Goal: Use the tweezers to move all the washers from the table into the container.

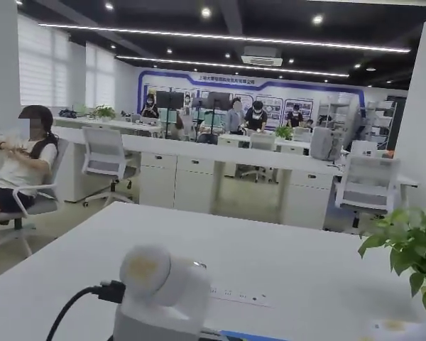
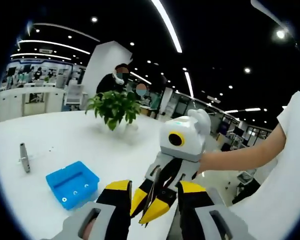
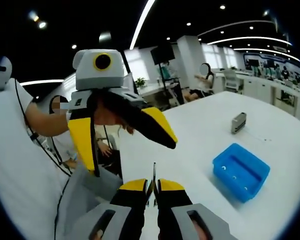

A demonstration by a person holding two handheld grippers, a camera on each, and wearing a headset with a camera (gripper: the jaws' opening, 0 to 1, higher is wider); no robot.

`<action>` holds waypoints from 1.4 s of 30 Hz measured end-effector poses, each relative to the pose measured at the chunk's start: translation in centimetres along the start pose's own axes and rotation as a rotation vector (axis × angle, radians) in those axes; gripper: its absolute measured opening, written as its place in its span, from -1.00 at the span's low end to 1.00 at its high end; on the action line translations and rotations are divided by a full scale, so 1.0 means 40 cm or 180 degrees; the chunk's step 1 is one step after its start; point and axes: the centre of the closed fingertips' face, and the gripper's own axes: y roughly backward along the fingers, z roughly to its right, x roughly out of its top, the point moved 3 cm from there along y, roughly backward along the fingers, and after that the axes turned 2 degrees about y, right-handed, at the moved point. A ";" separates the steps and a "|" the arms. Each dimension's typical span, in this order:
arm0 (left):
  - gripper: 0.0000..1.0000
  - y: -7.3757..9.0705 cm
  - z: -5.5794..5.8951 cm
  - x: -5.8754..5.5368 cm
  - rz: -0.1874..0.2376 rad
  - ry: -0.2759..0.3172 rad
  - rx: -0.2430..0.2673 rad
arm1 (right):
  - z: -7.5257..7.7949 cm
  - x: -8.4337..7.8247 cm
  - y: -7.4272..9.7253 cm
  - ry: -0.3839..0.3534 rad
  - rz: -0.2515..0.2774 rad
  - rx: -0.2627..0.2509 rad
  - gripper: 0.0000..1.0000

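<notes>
- Long white tables and counters fill an open office.
- Mesh chairs stand alongside.
- Light strips cross a dark ceiling.
- Blinds cover the windows.

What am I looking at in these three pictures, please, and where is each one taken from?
There is no robot here: a person holds a two-jaw gripper in each hand. The head view comes from a headset camera, here looking across an office over a white table. The two round pictures come from cameras riding on the grippers, looking along their jaws. In the right gripper view, the right gripper has its jaws shut on thin tweezers, while the left gripper hangs opposite with its jaws open. On the table stand a blue container, holding small rings that look like washers, a small grey block and a potted plant.
</notes>
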 end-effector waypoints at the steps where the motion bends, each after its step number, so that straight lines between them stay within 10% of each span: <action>1: -0.34 -0.008 0.002 0.002 -0.0008 0.0001 -0.0042 | -0.007 -0.003 -0.002 -0.0004 -0.0023 0.0048 -0.92; 12: -0.72 -0.039 0.032 -0.023 -0.0325 -0.0071 -0.0535 | -0.052 -0.023 -0.004 -0.0079 -0.0131 0.0430 -0.92; 20: -1.00 -0.045 0.033 -0.023 -0.0380 -0.0128 -0.0603 | -0.064 -0.044 0.000 -0.0093 -0.0184 0.0562 -0.92; 32: -1.00 -0.031 0.020 0.000 -0.0334 -0.0291 -0.0580 | -0.040 -0.041 0.012 -0.0216 0.0040 0.0396 -0.86; 42: -1.00 -0.004 0.005 0.018 -0.0188 -0.0257 -0.0554 | -0.023 -0.074 0.017 -0.0207 -0.0100 0.0297 -0.74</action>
